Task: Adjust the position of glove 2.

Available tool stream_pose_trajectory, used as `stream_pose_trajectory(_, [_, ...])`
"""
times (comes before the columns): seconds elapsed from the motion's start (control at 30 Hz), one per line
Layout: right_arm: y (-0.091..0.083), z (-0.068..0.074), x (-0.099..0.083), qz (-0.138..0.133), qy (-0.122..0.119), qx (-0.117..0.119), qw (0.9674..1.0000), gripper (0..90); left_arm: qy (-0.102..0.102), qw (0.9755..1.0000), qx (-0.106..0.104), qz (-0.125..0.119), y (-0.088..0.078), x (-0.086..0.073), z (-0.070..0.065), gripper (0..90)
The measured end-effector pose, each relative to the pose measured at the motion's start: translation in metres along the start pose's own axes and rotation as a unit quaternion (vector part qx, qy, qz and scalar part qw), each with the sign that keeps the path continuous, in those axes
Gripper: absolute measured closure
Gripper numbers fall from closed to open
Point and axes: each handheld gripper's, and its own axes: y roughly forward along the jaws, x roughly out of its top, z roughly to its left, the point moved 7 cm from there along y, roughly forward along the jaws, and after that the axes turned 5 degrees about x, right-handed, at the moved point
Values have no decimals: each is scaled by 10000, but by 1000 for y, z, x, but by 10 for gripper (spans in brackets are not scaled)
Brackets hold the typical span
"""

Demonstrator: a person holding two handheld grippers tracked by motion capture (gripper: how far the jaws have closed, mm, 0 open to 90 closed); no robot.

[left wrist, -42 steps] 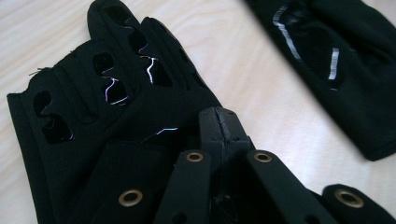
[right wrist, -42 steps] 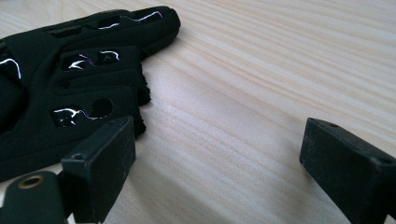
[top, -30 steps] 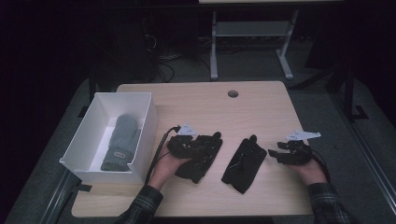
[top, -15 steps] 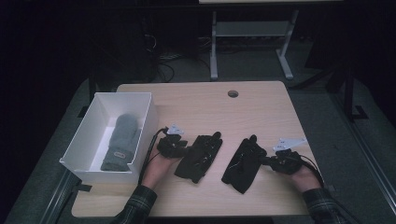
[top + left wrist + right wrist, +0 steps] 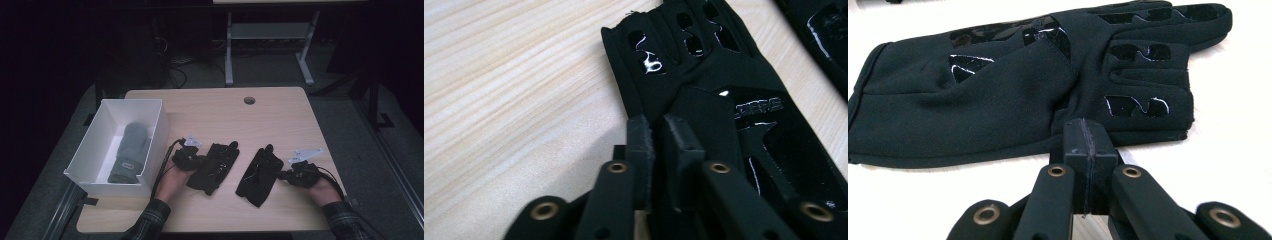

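High view: both grippers have closed in since a second ago — left gripper [image 5: 196, 161] at the left black glove [image 5: 214, 167], right gripper [image 5: 285, 175] at the right black glove [image 5: 258, 176], both on the table [image 5: 280, 120].
Left gripper view: jaws have just been closing, pinching the left glove's edge [image 5: 704, 100].
Right gripper view: jaws pressed together at the right glove's edge [image 5: 1013, 90] — whether fabric is caught, cannot tell.

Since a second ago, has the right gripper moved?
Yes. In the high view the right gripper has come down and left from near the table's right edge onto the right black glove.
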Motion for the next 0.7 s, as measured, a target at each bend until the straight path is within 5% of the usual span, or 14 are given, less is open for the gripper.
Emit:
stream_pose_trajectory(0.13, [3,3,3,11,-77,41,10000,900,-286,9995,-56,-84,-1,2,3,864])
stream_pose_trajectory(0.7, [30,25,31,-40,-456,308,9985,900,-299,9984,-156,-458,-17,36,3,867])
